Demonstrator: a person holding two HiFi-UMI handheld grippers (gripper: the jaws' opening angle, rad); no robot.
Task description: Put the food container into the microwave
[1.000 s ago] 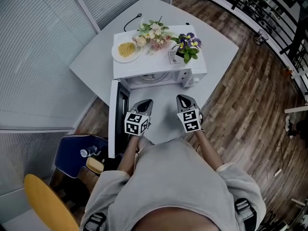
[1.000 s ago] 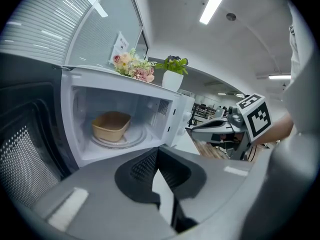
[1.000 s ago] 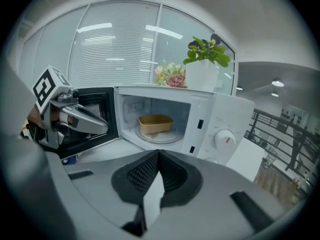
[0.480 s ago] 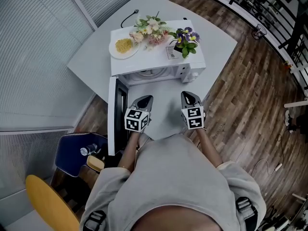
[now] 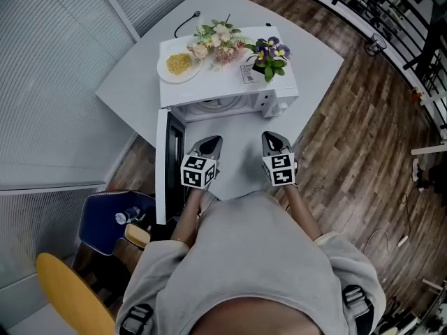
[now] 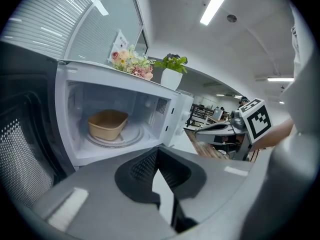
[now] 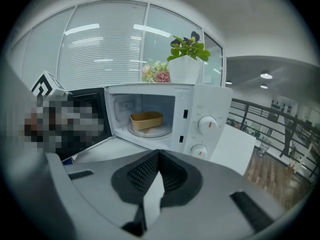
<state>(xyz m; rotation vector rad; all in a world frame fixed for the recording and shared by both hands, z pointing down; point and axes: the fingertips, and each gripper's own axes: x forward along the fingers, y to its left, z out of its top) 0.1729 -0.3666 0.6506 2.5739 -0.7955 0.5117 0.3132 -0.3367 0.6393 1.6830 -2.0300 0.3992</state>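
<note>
- Head view: the left gripper (image 5: 208, 147) and right gripper (image 5: 272, 142) hover over the table (image 5: 133, 82) in front of the microwave (image 5: 225, 84). Its door (image 5: 162, 166) stands open, and what is inside is hidden from here.
- Left gripper view: the jaws are together with nothing between them. The tan food container (image 6: 107, 124) already sits inside on the turntable (image 6: 132, 139).
- Right gripper view: the jaws are likewise closed and empty. The container looks light and thin-walled, likely to buckle if squeezed, so its near rim seems the best hold.
</note>
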